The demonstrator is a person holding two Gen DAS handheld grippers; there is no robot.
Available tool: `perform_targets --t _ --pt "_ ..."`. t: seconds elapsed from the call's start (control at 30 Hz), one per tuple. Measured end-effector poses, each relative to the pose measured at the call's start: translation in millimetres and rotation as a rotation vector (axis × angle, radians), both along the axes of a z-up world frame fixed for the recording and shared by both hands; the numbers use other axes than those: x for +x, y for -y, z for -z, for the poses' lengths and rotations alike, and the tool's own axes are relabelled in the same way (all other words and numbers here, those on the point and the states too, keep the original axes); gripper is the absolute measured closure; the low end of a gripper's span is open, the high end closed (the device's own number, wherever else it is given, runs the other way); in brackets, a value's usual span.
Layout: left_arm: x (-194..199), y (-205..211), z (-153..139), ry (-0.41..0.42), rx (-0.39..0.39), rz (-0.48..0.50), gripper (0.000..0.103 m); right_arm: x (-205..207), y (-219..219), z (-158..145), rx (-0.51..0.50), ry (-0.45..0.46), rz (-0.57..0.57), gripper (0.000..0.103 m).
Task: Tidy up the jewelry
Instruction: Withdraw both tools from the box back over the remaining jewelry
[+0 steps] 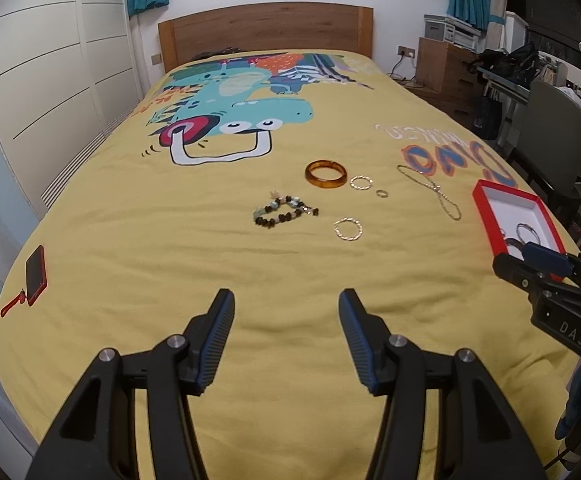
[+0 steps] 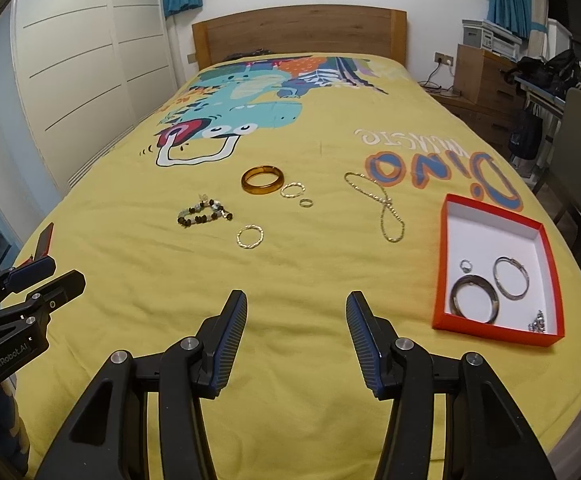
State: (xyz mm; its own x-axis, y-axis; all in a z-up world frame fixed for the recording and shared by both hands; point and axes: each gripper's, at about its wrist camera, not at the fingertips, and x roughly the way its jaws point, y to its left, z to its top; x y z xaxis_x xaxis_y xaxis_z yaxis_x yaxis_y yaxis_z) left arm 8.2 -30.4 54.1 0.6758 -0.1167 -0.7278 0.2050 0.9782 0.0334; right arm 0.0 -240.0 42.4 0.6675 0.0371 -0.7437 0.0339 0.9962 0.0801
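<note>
Left to right, right-wrist view: left gripper (image 2: 30, 280) at the left edge, its gap unclear here, but spread wide and empty in its own view; beaded bracelet (image 2: 204, 213), amber bangle (image 2: 262, 179), twisted ring (image 2: 250, 236) and chain (image 2: 384, 208) mid-frame on the yellow bedspread (image 2: 130, 280); right gripper (image 2: 296, 312) wide open, empty, above bare cloth at lower centre; red box (image 2: 490, 208) near the bed's right edge, holding two bangles.

The yellow bedspread (image 2: 290, 280) carries upside-down lettering "Dino", right of centre. In the right wrist view's lower left, the left gripper (image 2: 46, 276) reads "GenRobot.AI". In the left wrist view's right edge, the right gripper (image 1: 530, 260) reads "DAS".
</note>
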Motion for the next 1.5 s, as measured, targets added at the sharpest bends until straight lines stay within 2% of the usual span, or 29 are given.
perform_targets --t 0.63,1.5 --pt "52.2 0.5 37.6 -0.067 0.024 -0.021 0.051 50.0 -22.9 43.8 0.024 -0.069 -0.051 0.052" --pt "103.0 6.8 84.3 -0.138 0.062 -0.055 0.051 114.0 -34.1 73.0 0.059 -0.096 -0.111 0.054"
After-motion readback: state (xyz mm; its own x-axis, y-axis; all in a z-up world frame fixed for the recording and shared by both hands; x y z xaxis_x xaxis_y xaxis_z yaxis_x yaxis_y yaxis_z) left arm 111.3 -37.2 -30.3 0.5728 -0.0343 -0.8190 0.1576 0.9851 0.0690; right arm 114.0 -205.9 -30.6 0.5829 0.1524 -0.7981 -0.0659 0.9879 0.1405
